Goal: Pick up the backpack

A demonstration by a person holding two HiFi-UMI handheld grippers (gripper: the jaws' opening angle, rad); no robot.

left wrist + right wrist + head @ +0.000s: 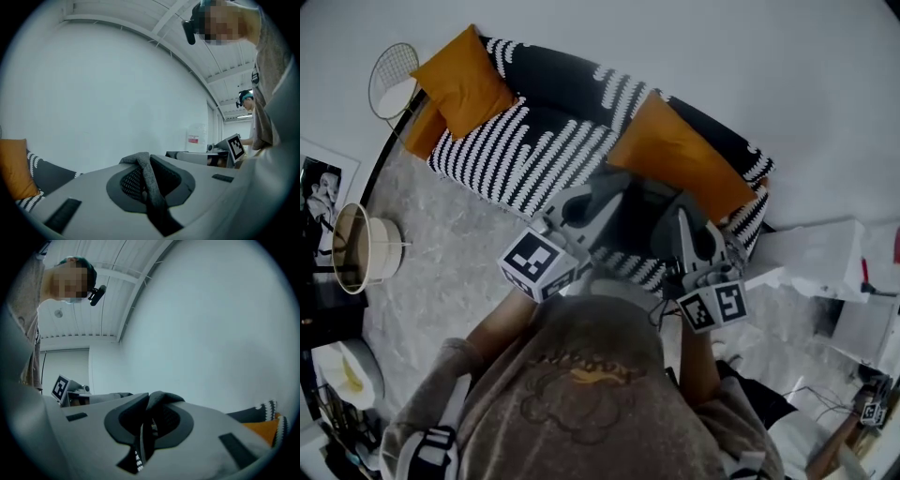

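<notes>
You are pinching a soft grey strap (140, 161) in your left claw (147, 187) and a dark strap (164, 398) in your right claw (146, 425). The floppy backpack (642, 220) is probably sagging between them, at twelve o'clock.

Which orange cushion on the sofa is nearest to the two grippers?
The orange cushion at the right end of the sofa, directly behind the dark backpack. The other orange cushions lie at the far left end.
</notes>
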